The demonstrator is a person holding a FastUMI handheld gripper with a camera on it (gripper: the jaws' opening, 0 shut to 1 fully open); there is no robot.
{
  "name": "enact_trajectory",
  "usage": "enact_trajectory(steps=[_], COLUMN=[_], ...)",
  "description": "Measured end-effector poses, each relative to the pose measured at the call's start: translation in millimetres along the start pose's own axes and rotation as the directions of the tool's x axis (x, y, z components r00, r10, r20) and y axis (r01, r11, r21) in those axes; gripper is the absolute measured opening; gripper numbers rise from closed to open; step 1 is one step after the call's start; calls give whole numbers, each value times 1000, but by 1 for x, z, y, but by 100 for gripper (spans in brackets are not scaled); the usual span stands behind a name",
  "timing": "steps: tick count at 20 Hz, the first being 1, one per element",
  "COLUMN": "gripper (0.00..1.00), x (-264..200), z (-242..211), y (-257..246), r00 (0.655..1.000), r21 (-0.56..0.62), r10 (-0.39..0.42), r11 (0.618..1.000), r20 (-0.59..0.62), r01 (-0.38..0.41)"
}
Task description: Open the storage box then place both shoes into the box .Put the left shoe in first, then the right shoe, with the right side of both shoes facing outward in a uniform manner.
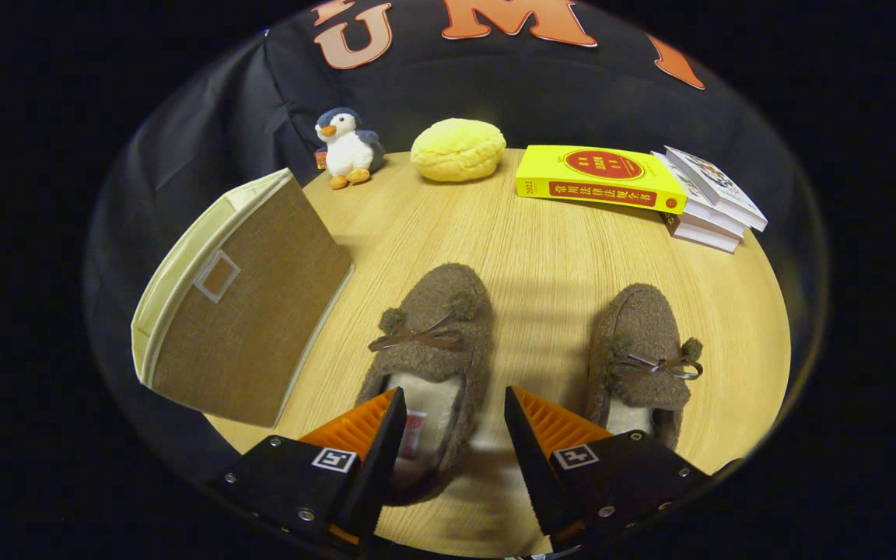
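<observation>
Two fuzzy brown slippers with bows lie toes-away on the wooden table (541,249). The left shoe (432,350) sits just ahead of my gripper (454,404), with its heel and white lining between the fingers. The fingers stand apart and press on nothing, so the gripper is open. The right shoe (642,358) lies beyond the right finger, a little to the side. A brown fabric storage box (253,311) with a cream rim stands to the left of the left shoe, its brown panel facing the shoes.
At the table's far edge sit a plush penguin (347,148), a yellow round cushion (458,149), a yellow book (600,179) and a stack of white books (708,198). Bare wood lies between the shoes and these items.
</observation>
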State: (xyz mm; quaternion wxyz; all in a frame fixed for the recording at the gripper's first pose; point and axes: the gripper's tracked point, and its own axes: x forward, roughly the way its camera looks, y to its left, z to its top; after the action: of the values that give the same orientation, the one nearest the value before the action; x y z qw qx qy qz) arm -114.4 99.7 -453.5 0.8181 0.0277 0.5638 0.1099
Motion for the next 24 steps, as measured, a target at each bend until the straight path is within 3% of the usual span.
enact_trajectory(steps=[2, 5, 10, 11, 17, 24], gripper=[73, 51, 38, 28, 5, 4], x=[14, 28, 42, 44, 41, -6], z=[-5, 3, 13, 12, 16, 50], y=[5, 0, -5, -7, -9, 5], r00=[998, 998, 998, 997, 992, 992], r21=[54, 139, 88, 75, 83, 168], r10=[34, 35, -46, -68, -104, -95], r11=[998, 990, 995, 995, 992, 983], r20=[-49, -45, 30, 37, 68, 81], r01=[-32, -28, 43, 65, 98, 80])
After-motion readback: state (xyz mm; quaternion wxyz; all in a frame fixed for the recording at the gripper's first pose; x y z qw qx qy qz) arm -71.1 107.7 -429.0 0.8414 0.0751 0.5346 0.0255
